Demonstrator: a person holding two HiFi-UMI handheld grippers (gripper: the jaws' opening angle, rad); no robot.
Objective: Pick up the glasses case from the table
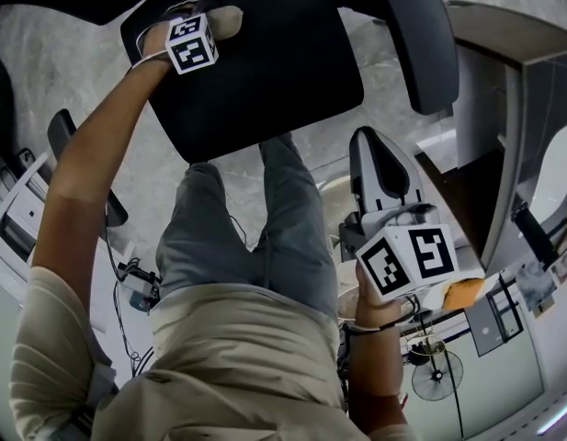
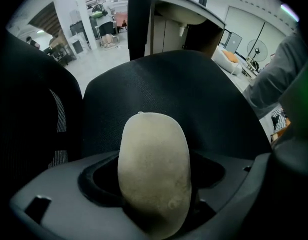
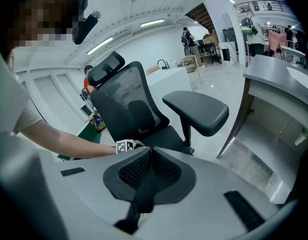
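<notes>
A beige, oval glasses case (image 2: pixel 154 169) stands between the jaws of my left gripper (image 2: pixel 154 204), which is shut on it. In the head view the case (image 1: pixel 225 20) sticks out past the left gripper (image 1: pixel 208 31) above a black office chair seat (image 1: pixel 265 72). My right gripper (image 1: pixel 381 145) is held low at the person's right side. Its jaws are shut with nothing between them, as the right gripper view (image 3: pixel 151 153) shows. The left gripper's marker cube (image 3: pixel 125 145) appears just beyond them.
The black chair's backrest (image 3: pixel 126 101) and armrest (image 3: pixel 196 111) stand ahead of the right gripper. A grey desk (image 1: pixel 504 35) runs along the right, with a standing fan (image 1: pixel 437 373) on the floor below. The person's legs (image 1: pixel 255 237) are in the middle.
</notes>
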